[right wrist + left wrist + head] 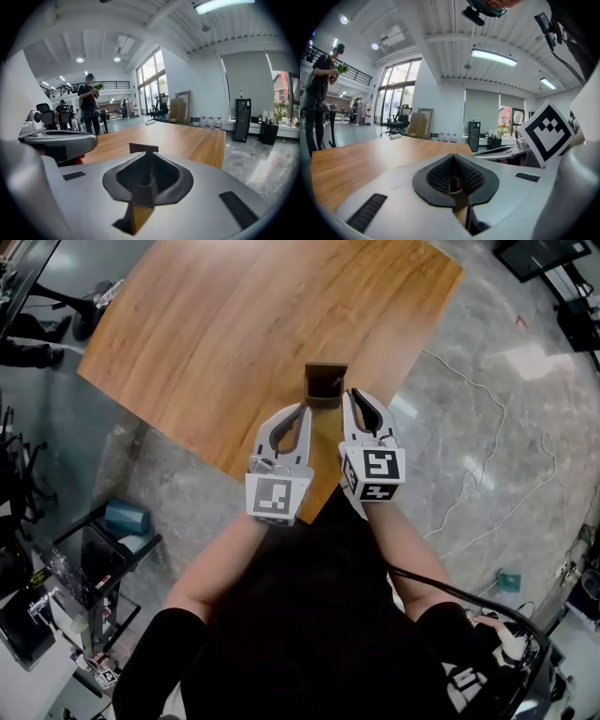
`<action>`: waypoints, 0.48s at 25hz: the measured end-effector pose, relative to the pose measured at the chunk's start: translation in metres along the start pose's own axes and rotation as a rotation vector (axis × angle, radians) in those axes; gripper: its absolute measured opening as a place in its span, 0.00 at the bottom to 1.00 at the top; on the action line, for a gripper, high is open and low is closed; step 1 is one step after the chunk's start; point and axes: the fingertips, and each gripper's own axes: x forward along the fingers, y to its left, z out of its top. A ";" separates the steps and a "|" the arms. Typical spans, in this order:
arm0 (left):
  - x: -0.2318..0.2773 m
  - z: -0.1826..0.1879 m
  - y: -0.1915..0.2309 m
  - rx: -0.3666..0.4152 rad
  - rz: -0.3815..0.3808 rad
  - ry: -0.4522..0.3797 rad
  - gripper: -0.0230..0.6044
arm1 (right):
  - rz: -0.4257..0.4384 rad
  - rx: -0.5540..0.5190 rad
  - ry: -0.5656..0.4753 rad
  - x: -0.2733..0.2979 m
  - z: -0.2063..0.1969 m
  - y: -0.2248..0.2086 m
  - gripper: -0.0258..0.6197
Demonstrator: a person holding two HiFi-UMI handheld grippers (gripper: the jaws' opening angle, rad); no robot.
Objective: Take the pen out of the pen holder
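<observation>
**Pen holder stands just ahead, between the two tongs**

The pen holder (325,382) stands upright at the counter's (216,324) near corner. Left tongs (303,412) and right tongs (355,395), both closed and empty, flank it. The right looks nearer. I cannot make out the pen.

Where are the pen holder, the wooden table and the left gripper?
Dark brown square pen holder (324,388): head view, its middle.
Wooden table (234,324): head view, bare top.
Left gripper (304,409): head view, between its fingertips.
</observation>
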 end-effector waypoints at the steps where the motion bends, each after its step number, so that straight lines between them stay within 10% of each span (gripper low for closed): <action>1: 0.005 -0.004 0.003 -0.008 -0.001 0.013 0.05 | 0.002 0.012 0.023 0.011 -0.007 -0.002 0.06; 12: 0.022 -0.022 0.014 -0.039 -0.035 0.065 0.05 | -0.065 0.047 0.104 0.061 -0.029 -0.015 0.16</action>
